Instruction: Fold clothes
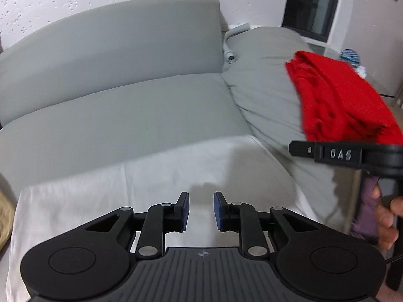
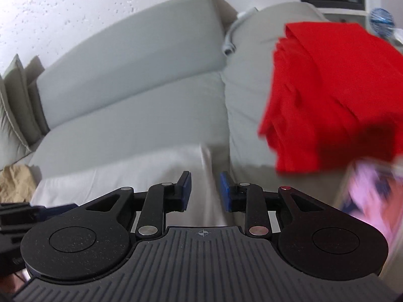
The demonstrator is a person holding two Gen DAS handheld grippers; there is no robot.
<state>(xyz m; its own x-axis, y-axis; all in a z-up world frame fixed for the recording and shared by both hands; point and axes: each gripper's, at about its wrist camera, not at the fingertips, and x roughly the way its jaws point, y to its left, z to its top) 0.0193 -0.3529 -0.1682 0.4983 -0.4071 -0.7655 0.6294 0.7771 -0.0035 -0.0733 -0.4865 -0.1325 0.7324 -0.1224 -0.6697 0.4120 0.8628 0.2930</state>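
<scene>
A folded red garment (image 1: 340,95) lies on the grey padded sofa arm (image 1: 264,80) at the right, and it looks larger in the right wrist view (image 2: 327,88). My left gripper (image 1: 201,201) hovers open over a white sheet (image 1: 151,188) spread on the seat, with nothing between its blue pads. My right gripper (image 2: 205,183) is also open and empty, above the sheet's edge (image 2: 126,171), below and left of the red garment. In the left wrist view one of its fingers (image 1: 306,149) reaches in from the right just under the garment, with a person's hand (image 1: 388,216) on the handle.
The grey sofa back (image 1: 113,40) and seat (image 1: 126,115) fill the middle. A crumpled beige cloth (image 2: 15,183) lies at the left edge. A blurred pink and purple thing (image 2: 370,196) is at the lower right. A blue-white ball (image 2: 381,20) and a dark window (image 1: 312,2) are beyond the arm.
</scene>
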